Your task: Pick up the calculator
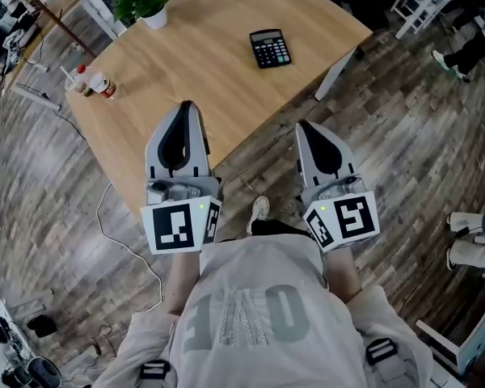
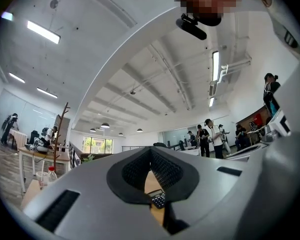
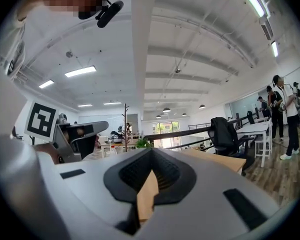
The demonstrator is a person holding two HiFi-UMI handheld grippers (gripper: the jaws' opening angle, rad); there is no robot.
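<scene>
A black calculator (image 1: 270,48) lies flat on the far right part of the wooden table (image 1: 194,63), untouched. My left gripper (image 1: 186,106) reaches over the table's near edge, well short of the calculator, with its tips together and nothing held. My right gripper (image 1: 304,125) hangs over the floor just off the table's edge, also shut and empty. In the left gripper view the calculator (image 2: 158,199) shows small through the slit below the closed tips of the left gripper (image 2: 150,151). Only table wood (image 3: 146,194) shows below the closed tips of the right gripper (image 3: 151,151).
A potted plant (image 1: 145,5) stands at the table's far edge, a bottle and a cup (image 1: 95,83) at its left corner. A cable (image 1: 121,233) trails over the wood floor. White furniture (image 1: 416,2) stands beyond the table. Several people (image 2: 210,136) stand in the room behind.
</scene>
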